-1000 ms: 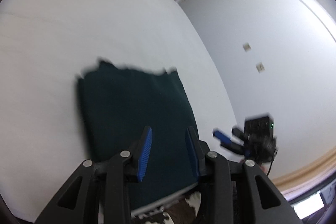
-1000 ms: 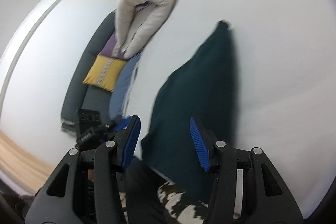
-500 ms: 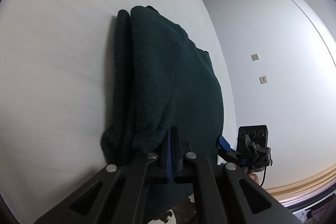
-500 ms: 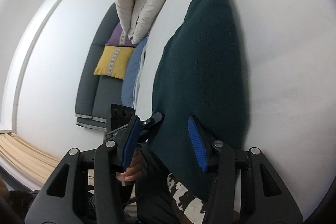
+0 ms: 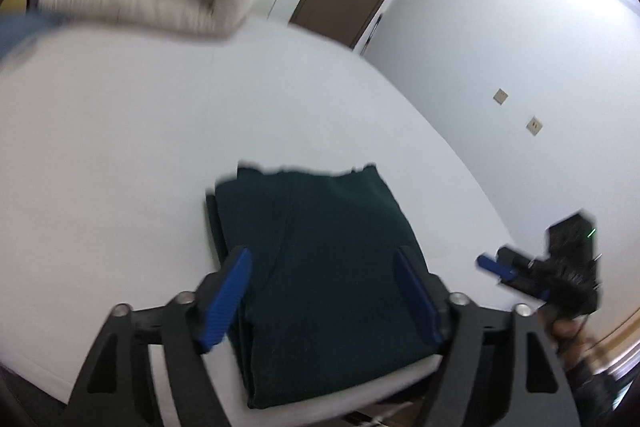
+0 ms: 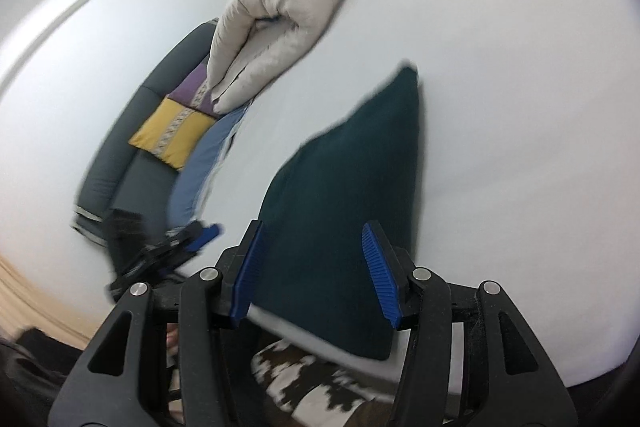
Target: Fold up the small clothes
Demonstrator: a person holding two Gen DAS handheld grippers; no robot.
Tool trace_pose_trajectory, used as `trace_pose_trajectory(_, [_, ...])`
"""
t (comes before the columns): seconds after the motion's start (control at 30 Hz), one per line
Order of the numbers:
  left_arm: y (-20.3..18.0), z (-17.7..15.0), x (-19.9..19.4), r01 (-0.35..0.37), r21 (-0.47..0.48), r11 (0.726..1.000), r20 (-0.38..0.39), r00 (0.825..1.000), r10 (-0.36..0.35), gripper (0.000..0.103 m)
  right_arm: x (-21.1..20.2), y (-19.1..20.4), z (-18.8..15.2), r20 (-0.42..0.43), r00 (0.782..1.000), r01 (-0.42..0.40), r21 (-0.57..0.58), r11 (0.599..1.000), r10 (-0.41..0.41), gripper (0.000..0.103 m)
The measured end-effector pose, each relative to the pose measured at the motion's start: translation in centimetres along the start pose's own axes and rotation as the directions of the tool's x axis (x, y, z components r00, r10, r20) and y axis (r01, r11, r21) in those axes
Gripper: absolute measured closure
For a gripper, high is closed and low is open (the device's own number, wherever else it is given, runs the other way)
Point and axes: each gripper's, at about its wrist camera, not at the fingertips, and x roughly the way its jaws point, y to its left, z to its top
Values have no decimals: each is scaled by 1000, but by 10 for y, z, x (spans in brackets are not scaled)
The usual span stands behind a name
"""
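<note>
Just ahead of and below the left gripper (image 5: 322, 291), a dark green folded garment (image 5: 320, 267) lies flat on the white bed (image 5: 120, 147), its near end at the mattress edge. The gripper's blue pads stand wide apart above the cloth and are opening, with nothing pinched between them. To its right, past the bed's corner, the right gripper (image 5: 496, 267) hangs in a hand (image 5: 566, 329). From the right gripper (image 6: 314, 271), the garment (image 6: 352, 187) stretches forward between and beyond its fingers; these jaws too are released and opening, clear of the fabric. Farther ahead and left of it a rolled beige duvet (image 6: 276, 23) rests at the bed's far end, beside a grey sofa (image 6: 120, 155) with a yellow cushion (image 6: 172, 135).
</note>
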Motion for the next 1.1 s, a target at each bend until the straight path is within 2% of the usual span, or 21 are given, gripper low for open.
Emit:
trace_pose_trajectory(0.07, [-18,1,-13,-81,87,993,67,995,76,6,-11,26,6,54,996,81,-87,993,-77,44])
trace_pose_trajectory(0.1, [-28,2,-19,-139,134,981,112,986,124,1,-16,36,9,81,991,119,-125,985,-110,37])
trace_pose_trajectory(0.13, [-38,3,-25,-208,178,962,163,970,180,0,-24,45,10,108,985,151,-156,976,-135,29])
trace_pose_trajectory(0.17, [-44,4,-30,-279,212,937,214,948,234,0,-30,57,12,147,976,191,-194,962,-164,25])
trace_pose_trajectory(0.23, [-52,7,-35,-372,248,895,281,911,301,0,-42,76,14,209,958,245,-241,939,-196,13])
trace_pose_trajectory(0.27, [-58,9,-40,-427,258,867,324,883,339,0,-48,84,15,241,948,268,-256,929,-207,10])
trace_pose_trajectory(0.3, [-63,10,-44,-454,260,852,349,867,355,0,-55,91,16,275,937,290,-264,920,-216,6])
trace_pose_trajectory(0.37, [-71,14,-56,-484,249,839,407,838,362,0,-70,105,16,379,892,357,-254,899,-247,0])
trace_pose_trajectory(0.43, [-74,16,-67,-503,208,839,417,822,389,0,-81,115,16,450,848,418,-246,874,-279,0])
trace_pose_trajectory(0.47, [-74,20,-71,-505,179,845,384,826,412,0,-86,121,18,480,824,454,-247,856,-299,0])
trace_pose_trajectory(0.53, [-70,27,-69,-459,154,875,341,856,389,0,-90,130,22,497,798,507,-248,825,-341,0])
trace_pose_trajectory(0.6, [-69,29,-71,-463,126,877,331,853,403,0,-99,137,24,510,785,522,-235,820,-353,0])
trace_pose_trajectory(0.67, [-69,27,-73,-471,130,873,313,854,414,0,-105,142,25,514,787,506,-222,834,-341,0])
trace_pose_trajectory(0.83, [-59,14,-55,-475,123,872,189,873,449,0,-93,143,25,381,840,486,-215,847,-386,0])
trace_pose_trajectory(0.93, [-47,4,-38,-465,97,880,95,885,456,0,-69,139,16,295,839,522,-198,830,-458,0])
trace_pose_trajectory(1.0, [-41,-3,-27,-472,94,877,43,882,470,0,-54,132,6,252,831,545,-192,816,-496,0])
trace_pose_trajectory(1.1, [-32,-15,-13,-498,105,861,-14,865,502,0,-34,117,-5,212,820,568,-189,801,-532,0])
